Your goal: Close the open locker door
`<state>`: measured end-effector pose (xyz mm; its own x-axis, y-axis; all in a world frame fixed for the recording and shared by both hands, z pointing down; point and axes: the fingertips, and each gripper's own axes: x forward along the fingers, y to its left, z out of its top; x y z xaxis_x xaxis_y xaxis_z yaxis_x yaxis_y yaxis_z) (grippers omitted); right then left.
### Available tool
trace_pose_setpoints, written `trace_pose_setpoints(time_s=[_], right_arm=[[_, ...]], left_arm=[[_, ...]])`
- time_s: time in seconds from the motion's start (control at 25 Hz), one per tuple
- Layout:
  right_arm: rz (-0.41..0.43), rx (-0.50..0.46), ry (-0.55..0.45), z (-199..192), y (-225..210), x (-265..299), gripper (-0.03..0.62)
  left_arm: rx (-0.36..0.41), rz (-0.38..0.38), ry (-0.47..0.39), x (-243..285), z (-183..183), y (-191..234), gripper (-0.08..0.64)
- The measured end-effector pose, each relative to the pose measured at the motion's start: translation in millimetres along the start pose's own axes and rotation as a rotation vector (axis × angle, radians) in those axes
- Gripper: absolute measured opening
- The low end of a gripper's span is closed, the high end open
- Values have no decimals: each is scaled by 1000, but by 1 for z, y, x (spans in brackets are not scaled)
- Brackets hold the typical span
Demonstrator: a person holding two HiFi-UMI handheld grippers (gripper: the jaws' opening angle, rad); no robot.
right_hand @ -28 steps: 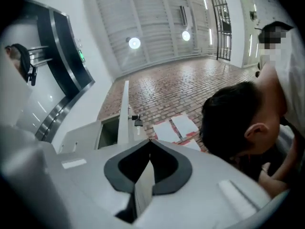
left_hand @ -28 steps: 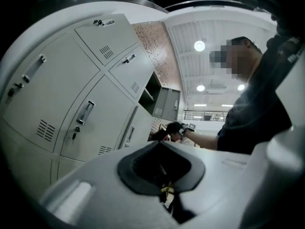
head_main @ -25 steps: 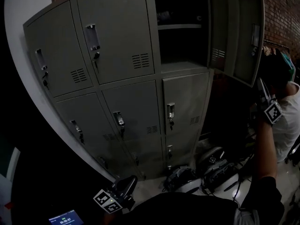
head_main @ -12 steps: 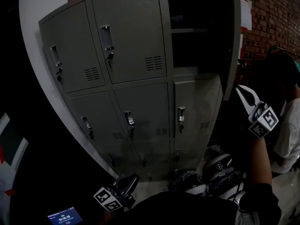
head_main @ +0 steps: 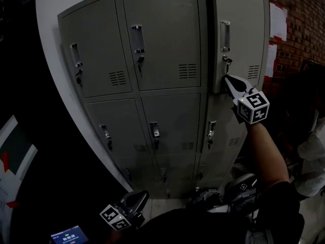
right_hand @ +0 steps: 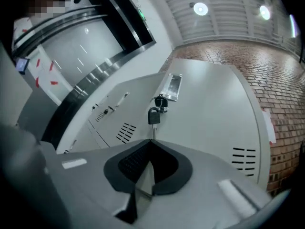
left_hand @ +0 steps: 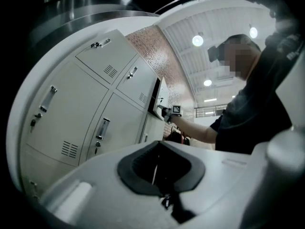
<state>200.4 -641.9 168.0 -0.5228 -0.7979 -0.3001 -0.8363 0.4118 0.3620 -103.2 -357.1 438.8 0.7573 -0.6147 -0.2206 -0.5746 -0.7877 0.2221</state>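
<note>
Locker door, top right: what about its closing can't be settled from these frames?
Latch: head view, a dark gap runs along the left edge of the locker door; too dim to tell if it is fully shut.
Contact: right gripper view, the right gripper hides with its own body where its fingers meet the door.
Inside: hidden behind the door.

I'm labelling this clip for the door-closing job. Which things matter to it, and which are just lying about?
In the job:
top-right locker door, nearly shut
right gripper, jaws together, at the door below the lock
key hanging in that lock

Just about:
other lockers
left gripper, low, idle
gear on the floor
papers on the brick wall
</note>
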Motion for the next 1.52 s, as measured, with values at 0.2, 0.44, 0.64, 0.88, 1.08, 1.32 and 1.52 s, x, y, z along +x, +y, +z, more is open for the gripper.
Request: trace_pose_setpoints(time_s=[0.2,0.44,0.64,0.88,1.08,1.32,1.52], right_arm=[[-109,-128,209,-32,-10,49,6],[-103,-55,198,-36,-15,54,6],[-9,29,84,-11,15,21,6],[335,265,-18,-23,127,-102,6],[525,473,-12,-73,188,-204,6],[608,636,-6,-72,251,-277,6],[619,616,-13,-27,307,-334,6]], left_arm=[[-1,27,-6,-12,2,10,3],[-10,19,8,-8,1,10,3],[-17,-17,14,9,-1,-4,3],[-27,-3,44,19,-16,-35,3],[-75,31,74,21,-36,-68,3],[-56,18,86,-2,-36,-109,3],[-39,-39,56,-53,-26,-150,3]])
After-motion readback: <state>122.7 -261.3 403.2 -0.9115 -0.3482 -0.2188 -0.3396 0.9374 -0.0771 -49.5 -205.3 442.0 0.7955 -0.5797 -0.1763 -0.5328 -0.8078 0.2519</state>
